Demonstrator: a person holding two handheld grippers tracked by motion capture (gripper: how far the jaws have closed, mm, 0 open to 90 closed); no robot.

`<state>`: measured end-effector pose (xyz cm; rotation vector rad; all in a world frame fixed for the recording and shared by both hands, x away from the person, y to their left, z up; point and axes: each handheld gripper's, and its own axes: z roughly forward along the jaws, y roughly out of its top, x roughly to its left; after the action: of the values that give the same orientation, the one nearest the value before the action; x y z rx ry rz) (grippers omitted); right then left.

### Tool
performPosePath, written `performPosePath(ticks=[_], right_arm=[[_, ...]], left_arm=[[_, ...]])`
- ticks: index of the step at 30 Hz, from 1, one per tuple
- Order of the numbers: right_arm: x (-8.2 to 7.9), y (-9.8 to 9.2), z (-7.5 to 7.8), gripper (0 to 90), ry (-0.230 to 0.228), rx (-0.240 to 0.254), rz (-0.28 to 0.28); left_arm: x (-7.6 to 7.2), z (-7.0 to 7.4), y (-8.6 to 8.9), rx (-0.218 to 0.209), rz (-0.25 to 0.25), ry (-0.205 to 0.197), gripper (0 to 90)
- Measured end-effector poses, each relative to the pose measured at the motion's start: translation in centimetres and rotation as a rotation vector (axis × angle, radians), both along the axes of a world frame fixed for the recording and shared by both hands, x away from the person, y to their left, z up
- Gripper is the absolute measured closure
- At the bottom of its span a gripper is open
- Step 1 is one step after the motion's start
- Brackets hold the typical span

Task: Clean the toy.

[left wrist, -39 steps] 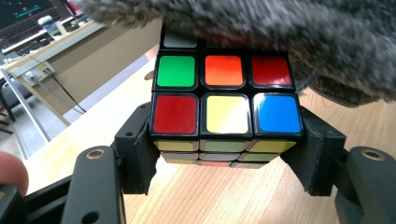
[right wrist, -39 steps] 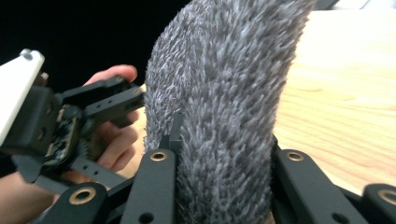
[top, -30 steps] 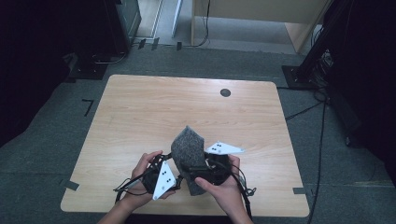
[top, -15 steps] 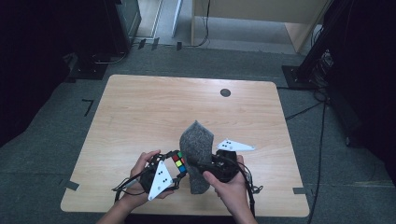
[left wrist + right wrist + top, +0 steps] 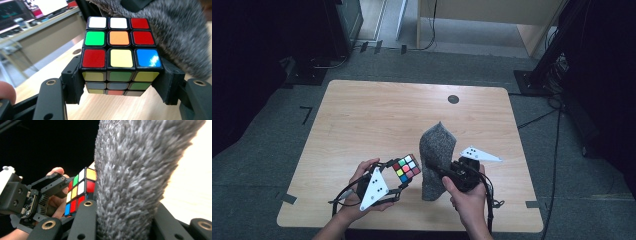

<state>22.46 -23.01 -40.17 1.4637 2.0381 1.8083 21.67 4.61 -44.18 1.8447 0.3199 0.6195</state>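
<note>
A scrambled colour cube [image 5: 406,168] is clamped between the jaws of my left gripper [image 5: 403,176], just above the table's near edge. In the left gripper view the cube [image 5: 120,50] fills the middle, with both pads of the left gripper [image 5: 120,87] pressed on its sides. A grey fuzzy cloth [image 5: 436,160] stands upright right beside the cube. My right gripper [image 5: 440,173] has just been closing and is now shut on its lower part. In the right gripper view the cloth [image 5: 135,177] rises between the right gripper [image 5: 122,220] jaws, with the cube [image 5: 80,191] to its left.
The wooden table [image 5: 377,115] has a small black round cap [image 5: 453,99] near its far edge. Dark floor with cables and equipment stands surrounds the table. Both of the person's hands come in at the near edge.
The grey cloth lay over the cube a second ago. My right gripper has closed on it and drawn it rightward and slightly up, uncovering the cube. The left gripper stayed put.
</note>
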Motion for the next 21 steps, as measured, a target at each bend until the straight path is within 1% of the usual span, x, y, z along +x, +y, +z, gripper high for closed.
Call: performPosePath(ticks=[1,3,5,6,7,8,9,10,11,12,13,14,16,18,20,21], right_arm=[[0.0,0.0,-0.1,72.9,-0.003,0.021,0.011],[0.1,0.2,-0.2,72.3,-0.009,0.059,0.047],[0.0,0.6,-0.4,72.4,-0.011,0.074,0.067],[0.1,0.8,-0.5,72.6,-0.010,0.077,0.074],[0.1,0.8,-0.6,72.8,-0.010,0.087,0.076],[0.1,0.7,-0.7,73.0,-0.002,0.090,0.075],[0.3,0.7,-0.8,73.1,0.000,0.069,0.067],[0.3,0.6,-1.0,73.1,0.002,0.034,0.052],[0.5,0.6,-1.4,73.2,-0.005,-0.049,0.018],[0.5,0.6,-1.4,73.2,-0.005,-0.049,0.018],[0.6,0.7,-1.7,73.2,-0.003,-0.070,0.019],[0.7,0.8,-1.9,73.1,-0.002,-0.081,0.027],[0.8,1.3,-2.3,73.0,-0.019,-0.103,0.063],[0.5,2.3,-2.5,72.9,-0.075,-0.141,0.097],[0.2,3.3,-2.7,72.9,-0.147,-0.178,0.134],[-0.1,4.2,-2.9,72.9,-0.200,-0.212,0.166]], left_arm=[[0.1,0.1,0.2,-0.031,-0.022,0.025,34.4],[0.3,0.3,0.6,-0.077,-0.055,0.061,34.4],[0.4,0.5,0.8,-0.106,-0.079,0.079,34.5],[0.4,0.6,0.9,-0.113,-0.083,0.086,34.5],[0.4,0.7,1.0,-0.124,-0.088,0.091,34.5],[0.5,0.8,1.2,-0.146,-0.094,0.101,34.5],[0.6,0.9,1.4,-0.169,-0.099,0.112,34.5],[0.7,1.1,1.6,-0.192,-0.100,0.123,34.4],[0.8,1.3,1.8,-0.217,-0.101,0.134,34.5],[1.0,1.4,2.1,-0.244,-0.102,0.148,34.5],[1.1,1.6,2.4,-0.270,-0.102,0.161,34.5],[1.2,1.7,2.6,-0.290,-0.098,0.171,34.5],[1.5,1.9,3.1,-0.322,-0.095,0.194,34.5],[1.7,2.0,3.2,-0.332,-0.091,0.206,34.5],[1.7,1.9,3.1,-0.321,-0.081,0.207,34.4],[1.7,1.9,3.0,-0.319,-0.078,0.209,34.4]])
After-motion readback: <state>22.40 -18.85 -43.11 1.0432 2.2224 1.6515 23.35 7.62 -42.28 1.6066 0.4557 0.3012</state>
